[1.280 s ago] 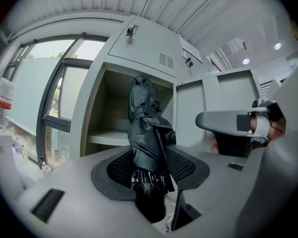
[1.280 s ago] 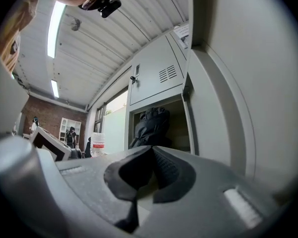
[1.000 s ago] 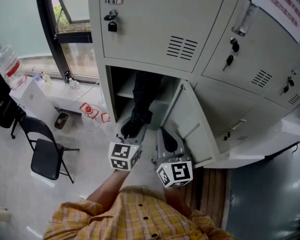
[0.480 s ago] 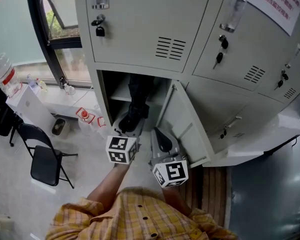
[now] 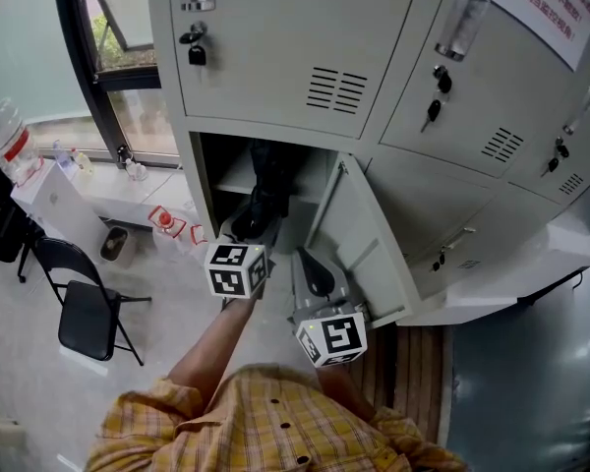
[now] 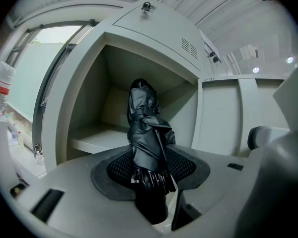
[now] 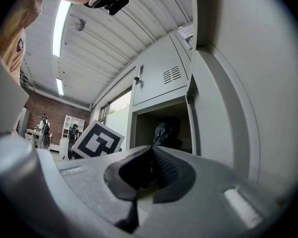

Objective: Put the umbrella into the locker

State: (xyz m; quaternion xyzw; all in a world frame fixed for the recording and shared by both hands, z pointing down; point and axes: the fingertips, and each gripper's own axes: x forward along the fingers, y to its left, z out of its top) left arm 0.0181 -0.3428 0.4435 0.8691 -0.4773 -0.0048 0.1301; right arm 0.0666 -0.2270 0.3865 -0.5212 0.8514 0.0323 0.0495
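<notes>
A folded black umbrella (image 5: 266,187) stands upright in my left gripper (image 5: 248,228), which is shut on its lower end. Its top reaches into the open lower compartment of the grey locker (image 5: 208,180). In the left gripper view the umbrella (image 6: 146,130) rises between the pads of the left gripper (image 6: 150,171), in front of the compartment's shelf (image 6: 94,142). My right gripper (image 5: 313,275) hangs beside the swung-open locker door (image 5: 364,244), shut and empty. In the right gripper view the right gripper (image 7: 151,151) faces the compartment, with the umbrella (image 7: 167,130) beyond it.
A closed locker with a padlock (image 5: 197,53) sits above the open one, and more lockers stand to the right. A black folding chair (image 5: 82,313), a white table (image 5: 74,203) and a water bottle (image 5: 6,146) stand at the left by the window.
My left gripper has carried the umbrella forward, so its top now sits deeper in the open compartment. The right gripper has stayed by the door.
</notes>
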